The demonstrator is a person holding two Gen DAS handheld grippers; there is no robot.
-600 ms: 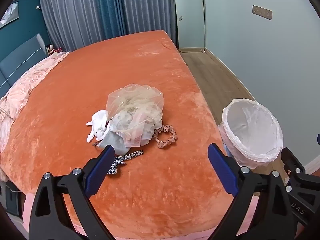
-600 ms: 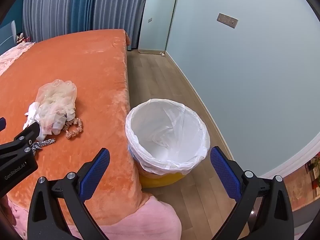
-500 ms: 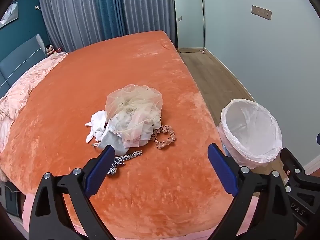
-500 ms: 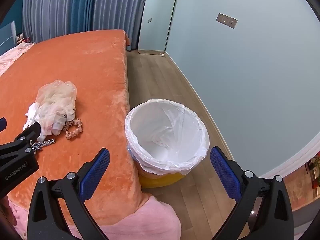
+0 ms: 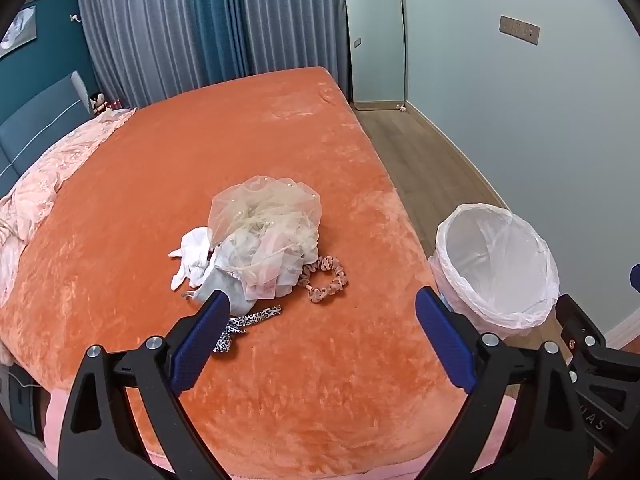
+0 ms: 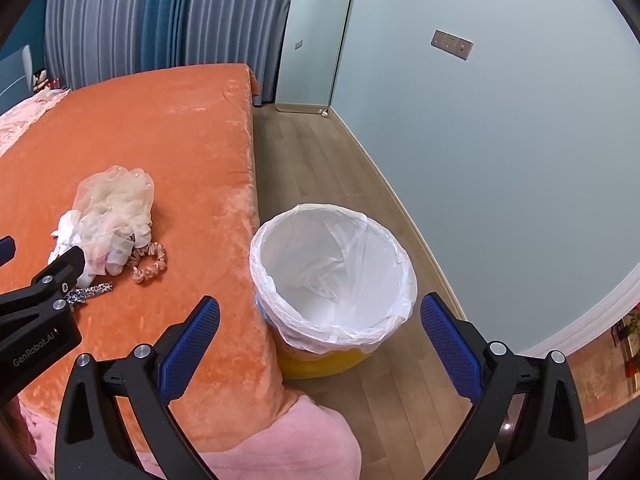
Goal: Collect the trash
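Note:
A pile of trash lies on the orange bed (image 5: 200,152): cream tulle netting (image 5: 266,216) over white cloth (image 5: 194,252), a pink scrunchie (image 5: 326,278) and a leopard-print strip (image 5: 248,322). The pile also shows in the right wrist view (image 6: 114,208). A yellow bin with a white liner (image 6: 334,276) stands on the floor beside the bed, also in the left wrist view (image 5: 496,264). My left gripper (image 5: 322,332) is open and empty, above the bed short of the pile. My right gripper (image 6: 320,344) is open and empty, above the bin's near side.
Wood floor (image 6: 320,160) runs between the bed and the pale wall. A mirror (image 5: 376,36) leans at the far end. A pink quilt (image 5: 48,176) lies at the bed's left. Curtains hang behind. A pink blanket edge (image 6: 280,440) hangs at the bed's near corner.
Both views have shifted only very slightly; the pile and bin sit a touch lower-left in the frames. Both grippers stay open and empty.

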